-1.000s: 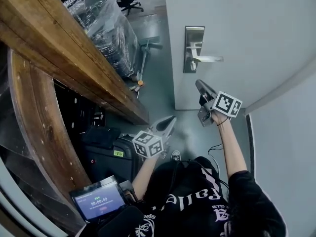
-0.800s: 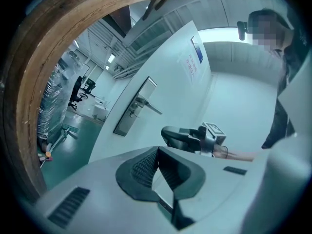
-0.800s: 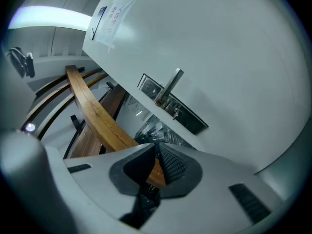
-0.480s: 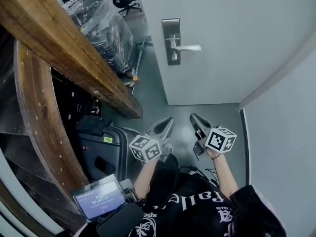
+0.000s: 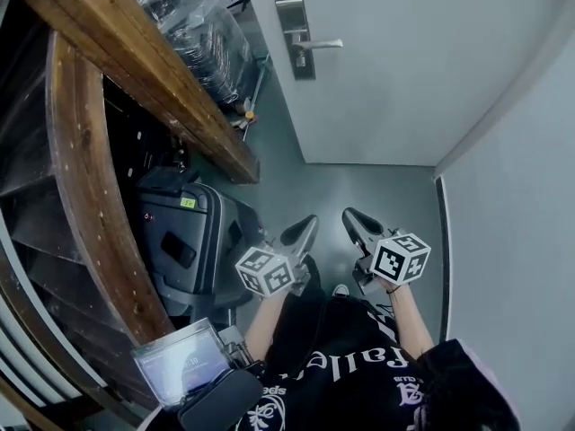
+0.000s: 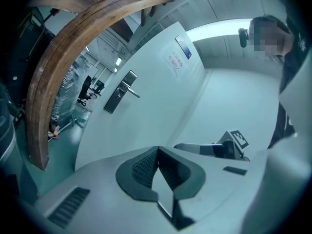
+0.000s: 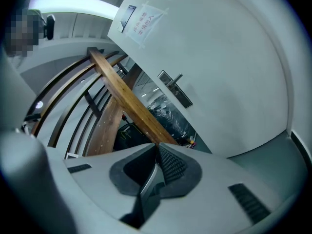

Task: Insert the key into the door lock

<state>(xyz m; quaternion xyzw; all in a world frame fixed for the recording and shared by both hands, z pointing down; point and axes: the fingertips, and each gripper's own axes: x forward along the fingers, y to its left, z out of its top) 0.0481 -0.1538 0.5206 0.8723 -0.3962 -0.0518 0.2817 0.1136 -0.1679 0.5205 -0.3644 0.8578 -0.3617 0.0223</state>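
Door lock (image 5: 296, 57) sits in its metal plate below the lever handle (image 5: 323, 42), on the door (image 5: 404, 70), well apart from both grippers. The left gripper (image 5: 308, 224) and right gripper (image 5: 349, 215) hang near the person's body, jaws clenched on nothing; no key shows. Reaching in keyless would likely only scrape the plate
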